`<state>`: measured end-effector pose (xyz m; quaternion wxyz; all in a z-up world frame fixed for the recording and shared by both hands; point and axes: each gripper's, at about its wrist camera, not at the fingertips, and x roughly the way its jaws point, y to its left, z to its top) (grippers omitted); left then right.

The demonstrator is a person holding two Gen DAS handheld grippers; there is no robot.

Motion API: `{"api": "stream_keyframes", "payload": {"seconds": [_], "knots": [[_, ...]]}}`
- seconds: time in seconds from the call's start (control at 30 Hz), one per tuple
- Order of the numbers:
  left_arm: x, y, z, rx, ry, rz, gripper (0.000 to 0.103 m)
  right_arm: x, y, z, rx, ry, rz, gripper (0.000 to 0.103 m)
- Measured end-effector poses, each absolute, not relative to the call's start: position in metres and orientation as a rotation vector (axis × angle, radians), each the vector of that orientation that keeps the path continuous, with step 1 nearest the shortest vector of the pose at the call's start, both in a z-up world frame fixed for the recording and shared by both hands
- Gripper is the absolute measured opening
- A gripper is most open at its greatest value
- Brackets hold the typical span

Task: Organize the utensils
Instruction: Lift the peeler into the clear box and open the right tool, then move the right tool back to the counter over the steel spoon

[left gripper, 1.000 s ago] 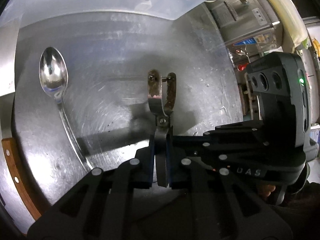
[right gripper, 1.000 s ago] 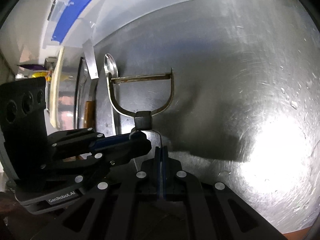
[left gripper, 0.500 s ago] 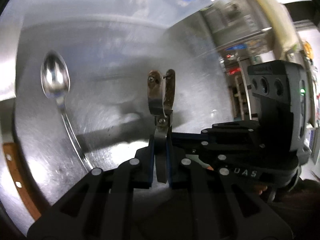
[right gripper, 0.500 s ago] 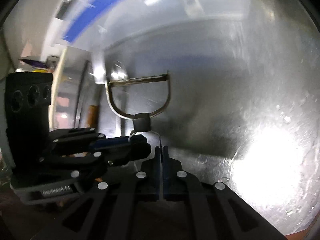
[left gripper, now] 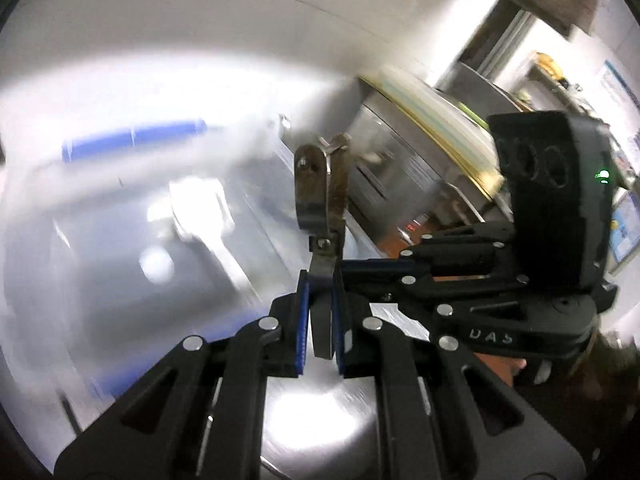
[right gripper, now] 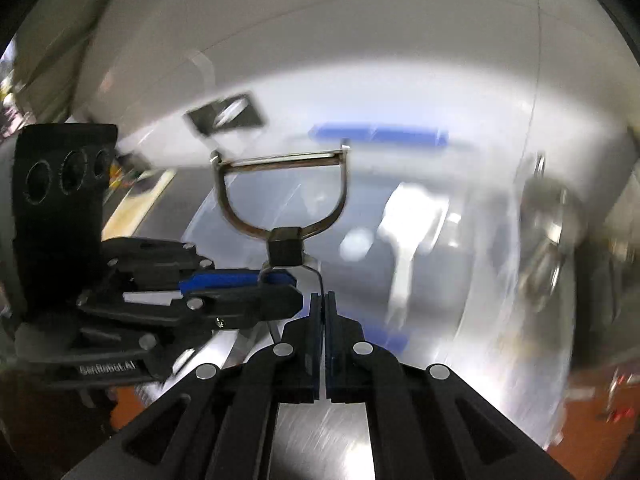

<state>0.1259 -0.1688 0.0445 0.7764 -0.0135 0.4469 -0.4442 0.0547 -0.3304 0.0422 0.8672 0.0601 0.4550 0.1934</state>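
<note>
A metal Y-shaped peeler point(left gripper: 320, 196) with a rusty blade is held by both grippers at its handle, lifted above the steel table. My left gripper point(left gripper: 320, 280) is shut on the peeler's flat handle. My right gripper point(right gripper: 320, 304) is shut on the thin wire end of the same peeler point(right gripper: 280, 196), whose blade points up in the right wrist view. The left gripper's body point(right gripper: 120, 280) shows at the left of the right wrist view, the right gripper's body point(left gripper: 520, 260) at the right of the left wrist view.
A clear plastic bin with a blue handle point(right gripper: 380, 136) stands ahead, blurred; it also shows in the left wrist view point(left gripper: 132, 140). The steel table point(left gripper: 312, 420) lies below. Steel appliances and a yellow-rimmed lid point(left gripper: 440, 120) stand at the right.
Both grippers have lifted and tilted up with the peeler, away from the table surface toward the plastic bin. The spoon and the knife have left view. The frames are now motion-blurred.
</note>
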Motion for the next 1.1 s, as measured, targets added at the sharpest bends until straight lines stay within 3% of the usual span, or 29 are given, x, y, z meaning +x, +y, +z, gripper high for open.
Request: {"api": "stream_keyframes", "payload": {"seconds": [0.17,0.33,0.53,0.77,0.87,0.93,1.0,1.03,1.07,1.1], "knots": [[0.217,-0.205,0.01,-0.029,1.158,-0.91,0.009,0.149,-0.342,0.012,0.201,1.118,0.333,0.003],[0.267,-0.227,-0.064,-0.081,1.384,-0.863,0.009,0.194,-0.351,-0.05,0.23,1.296,0.285,0.003],[0.279,-0.232,-0.117,-0.119,1.556,-0.874,0.008,0.212,-0.349,-0.098,0.231,1.449,0.256,0.003],[0.289,-0.228,-0.132,-0.098,1.604,-0.81,0.009,0.222,-0.326,-0.119,0.19,1.494,0.231,0.004],[0.284,-0.232,-0.122,-0.019,1.556,-0.803,0.018,0.216,-0.318,-0.119,0.151,1.491,0.216,0.004],[0.278,-0.235,-0.109,0.038,1.501,-0.786,0.034,0.209,-0.315,-0.115,0.124,1.475,0.196,0.004],[0.271,-0.228,-0.092,0.03,1.449,-0.8,0.043,0.202,-0.316,-0.106,0.116,1.449,0.196,0.004],[0.27,-0.225,-0.084,0.025,1.428,-0.806,0.043,0.197,-0.317,-0.097,0.109,1.427,0.203,0.013],[0.268,-0.219,-0.074,0.021,1.396,-0.806,0.043,0.193,-0.317,-0.09,0.108,1.409,0.209,0.032],[0.265,-0.212,-0.063,0.011,1.366,-0.805,0.043,0.185,-0.318,-0.077,0.102,1.369,0.209,0.039]]}}
